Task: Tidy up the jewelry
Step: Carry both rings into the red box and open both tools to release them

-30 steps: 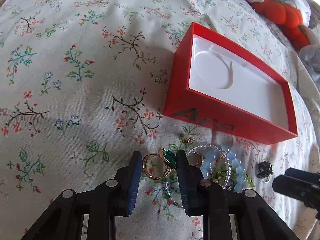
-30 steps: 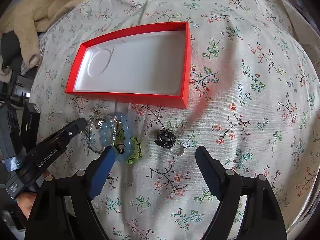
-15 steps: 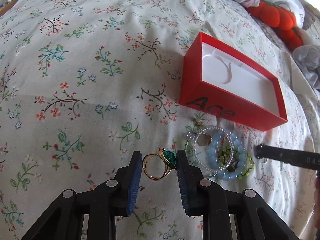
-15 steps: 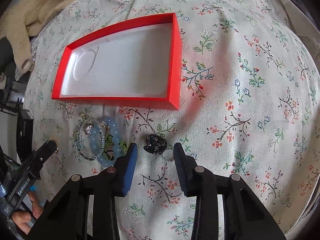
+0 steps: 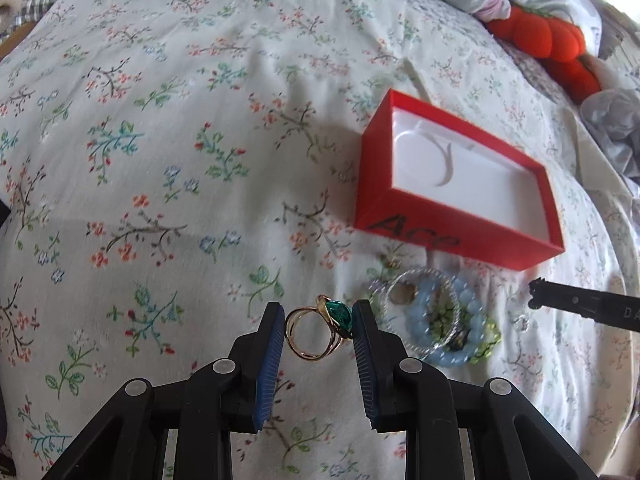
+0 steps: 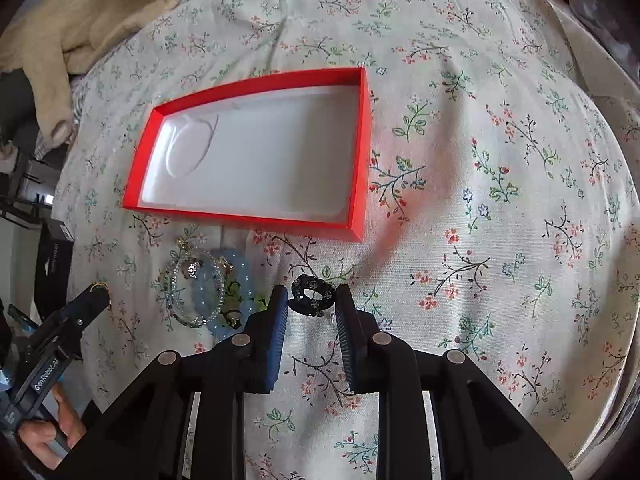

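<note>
My left gripper (image 5: pixel 318 328) is shut on a gold ring with a green stone (image 5: pixel 320 330) and holds it above the floral bedspread. My right gripper (image 6: pixel 311 302) is shut on a black beaded ring (image 6: pixel 312 294), lifted off the cloth. A red box with a white insert (image 5: pixel 460 178) lies open and empty ahead; it also shows in the right wrist view (image 6: pixel 256 156). A pile of bracelets (image 5: pixel 440 316), one blue beaded, one clear beaded and one green, lies in front of the box, and in the right wrist view (image 6: pixel 212 292) too.
A small silver ring (image 6: pixel 333 317) lies on the cloth under my right gripper. An orange plush toy (image 5: pixel 548 44) sits at the far right. A cream knitted garment (image 6: pixel 80 20) lies at the back left. The left gripper's body (image 6: pixel 52 360) shows at the lower left.
My left gripper has lifted the green-stone ring up and away from the pile. My right gripper has closed from wide open onto the black ring and raised it.
</note>
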`<state>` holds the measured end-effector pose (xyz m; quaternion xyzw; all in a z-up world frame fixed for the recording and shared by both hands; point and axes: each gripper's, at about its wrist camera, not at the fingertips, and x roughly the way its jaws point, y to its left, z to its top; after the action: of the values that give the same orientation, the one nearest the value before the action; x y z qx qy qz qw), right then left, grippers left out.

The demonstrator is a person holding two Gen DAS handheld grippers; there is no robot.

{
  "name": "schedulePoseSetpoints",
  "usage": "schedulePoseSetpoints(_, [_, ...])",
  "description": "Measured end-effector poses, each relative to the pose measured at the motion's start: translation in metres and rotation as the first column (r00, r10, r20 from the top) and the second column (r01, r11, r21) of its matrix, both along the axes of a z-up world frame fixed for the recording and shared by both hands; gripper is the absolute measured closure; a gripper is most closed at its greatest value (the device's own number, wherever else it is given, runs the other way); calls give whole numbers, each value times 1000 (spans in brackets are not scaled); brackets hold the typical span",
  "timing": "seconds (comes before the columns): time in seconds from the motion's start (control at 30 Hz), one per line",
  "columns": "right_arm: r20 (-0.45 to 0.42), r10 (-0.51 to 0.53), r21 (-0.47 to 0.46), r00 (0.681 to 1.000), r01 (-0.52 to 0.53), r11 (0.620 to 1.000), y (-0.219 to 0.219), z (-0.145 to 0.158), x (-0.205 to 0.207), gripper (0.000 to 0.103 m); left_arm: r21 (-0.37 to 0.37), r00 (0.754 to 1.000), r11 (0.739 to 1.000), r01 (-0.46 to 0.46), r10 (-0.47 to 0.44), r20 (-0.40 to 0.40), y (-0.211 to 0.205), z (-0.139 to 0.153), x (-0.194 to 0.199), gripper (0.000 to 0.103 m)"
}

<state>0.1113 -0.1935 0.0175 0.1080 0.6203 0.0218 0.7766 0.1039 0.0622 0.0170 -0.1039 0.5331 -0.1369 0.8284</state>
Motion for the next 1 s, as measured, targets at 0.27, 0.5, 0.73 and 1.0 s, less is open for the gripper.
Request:
schedulePoseSetpoints(0.27, [45,-14,43,999,12,999,-3,19,1,77,10,995,998,63,-63,72,-33,34,21,74])
schedulePoseSetpoints(0.5, [79,-37,75,996,31,997,-10,30,-3,77,-7,985,993,115,-113,129,-59,42,41,74])
schedulePoseSetpoints(0.73, [124,-89,162,988,69,984,-29,45,1,77,28,975,990,138,-141,172,-85,35,49,74])
schedulePoseSetpoints(1.0, [133,-101,180,986,76,981,-35,42,10,77,73,980,990,122,-132,150,-93,13,62,74])
